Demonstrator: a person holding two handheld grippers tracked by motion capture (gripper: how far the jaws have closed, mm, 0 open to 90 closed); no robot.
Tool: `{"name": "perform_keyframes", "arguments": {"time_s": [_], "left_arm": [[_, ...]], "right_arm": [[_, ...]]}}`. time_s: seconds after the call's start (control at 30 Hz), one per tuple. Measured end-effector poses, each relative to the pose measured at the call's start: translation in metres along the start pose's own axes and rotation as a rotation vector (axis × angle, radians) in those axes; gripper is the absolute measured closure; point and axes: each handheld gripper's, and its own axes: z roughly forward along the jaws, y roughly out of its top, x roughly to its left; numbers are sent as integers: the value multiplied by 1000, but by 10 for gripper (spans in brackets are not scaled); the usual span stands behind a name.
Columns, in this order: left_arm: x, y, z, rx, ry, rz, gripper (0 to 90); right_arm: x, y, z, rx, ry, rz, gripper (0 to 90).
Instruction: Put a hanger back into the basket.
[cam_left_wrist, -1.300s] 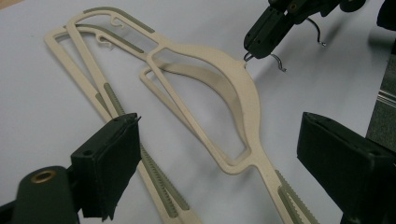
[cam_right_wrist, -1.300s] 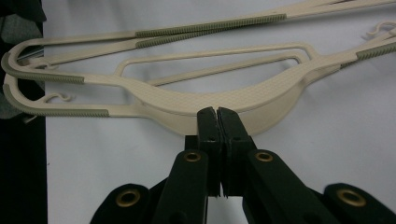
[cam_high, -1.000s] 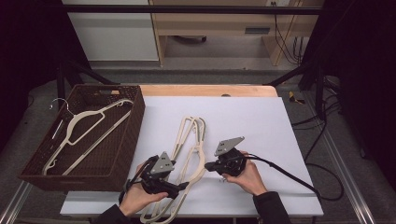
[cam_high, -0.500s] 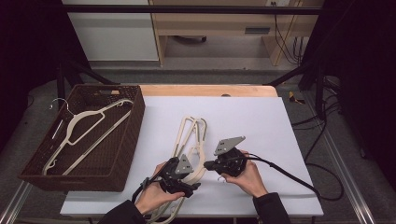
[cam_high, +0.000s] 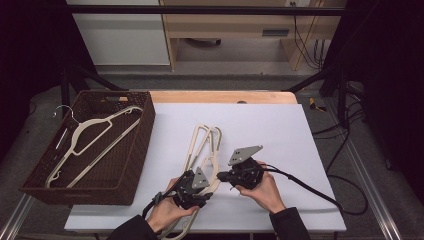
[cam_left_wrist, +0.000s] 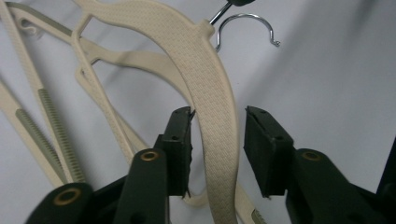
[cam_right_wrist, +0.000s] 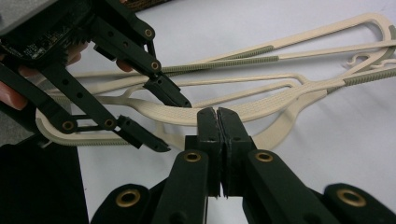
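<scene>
At six o'clock on the white table (cam_high: 280, 130), the left gripper (cam_left_wrist: 217, 140) had just been closing around a cream textured plastic hanger (cam_left_wrist: 205, 84), one pad touching, not yet clamped. Beside it, the right gripper (cam_right_wrist: 218, 122) stayed clenched, empty. Farther, at ten o'clock, sat a brown wicker basket (cam_high: 142, 135).

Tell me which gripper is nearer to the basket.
Left. The left gripper sits over the hangers on the table, just right of the basket. The right gripper is farther right, beyond those hangers.
</scene>
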Motion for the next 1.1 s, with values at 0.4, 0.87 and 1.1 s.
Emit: {"name": "perform_keyframes", "arguments": {"time_s": [0.4,0.87,1.1], "left_arm": [[-2,-1,-3,12,47,-32,758],[13,-4,-37,-30,91,-44,793],[24,-7,-57,-68,128,-63,840]], "right_arm": [[1,1,-14,-62,-11,-12,898],[-18,-14,-59,-275,-165,48,572],[-29,-28,-64,-294,-221,108,464]]}}
